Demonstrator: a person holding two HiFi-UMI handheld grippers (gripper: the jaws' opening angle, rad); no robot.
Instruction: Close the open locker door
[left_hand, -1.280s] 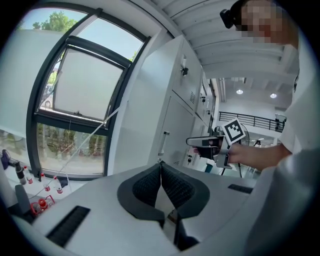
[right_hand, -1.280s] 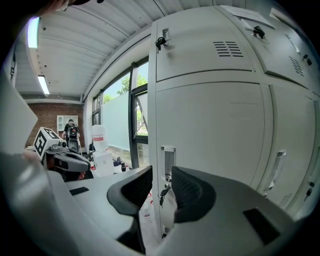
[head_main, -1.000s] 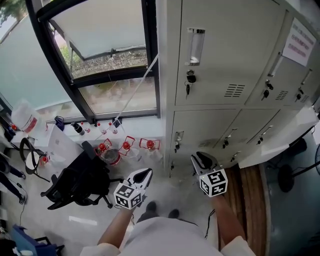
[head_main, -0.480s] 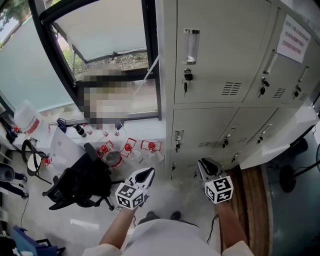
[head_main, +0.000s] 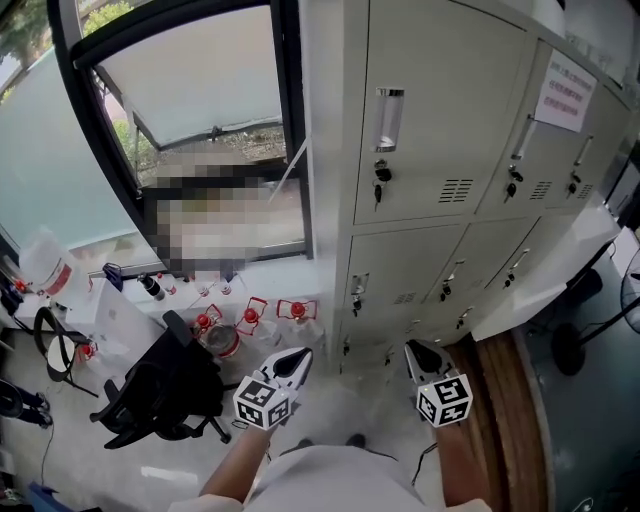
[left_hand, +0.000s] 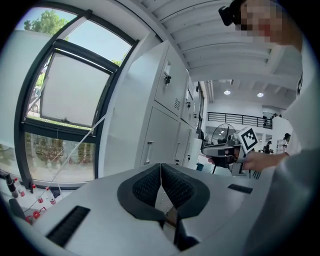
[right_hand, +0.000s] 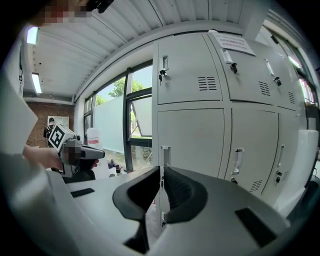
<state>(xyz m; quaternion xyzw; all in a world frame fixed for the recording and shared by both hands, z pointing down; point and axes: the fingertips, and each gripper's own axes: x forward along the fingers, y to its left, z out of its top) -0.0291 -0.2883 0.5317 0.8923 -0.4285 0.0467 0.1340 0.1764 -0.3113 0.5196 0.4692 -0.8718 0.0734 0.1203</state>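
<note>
The grey locker bank (head_main: 450, 140) fills the right half of the head view. One lower door (head_main: 545, 275) at its right end stands swung out as a pale slab; it also shows at the right edge of the right gripper view (right_hand: 306, 155). My right gripper (head_main: 420, 355) hovers low in front of the bottom lockers, well left of that door. Its jaws (right_hand: 161, 170) are closing to a thin slit with nothing between them. My left gripper (head_main: 290, 362) hangs beside it over the floor, its pads (left_hand: 161, 166) touching, empty.
A black office chair (head_main: 160, 385) stands at lower left. Red-capped bottles (head_main: 255, 315) line the floor under the tilted window (head_main: 190, 130). A wooden floor strip (head_main: 500, 400) runs along the lockers at right, with a round stand base (head_main: 570, 350) beyond the open door.
The right gripper's jaws have narrowed from clearly apart to a thin slit. Both grippers have drifted slightly right and lower in the head view as the view shifted.
</note>
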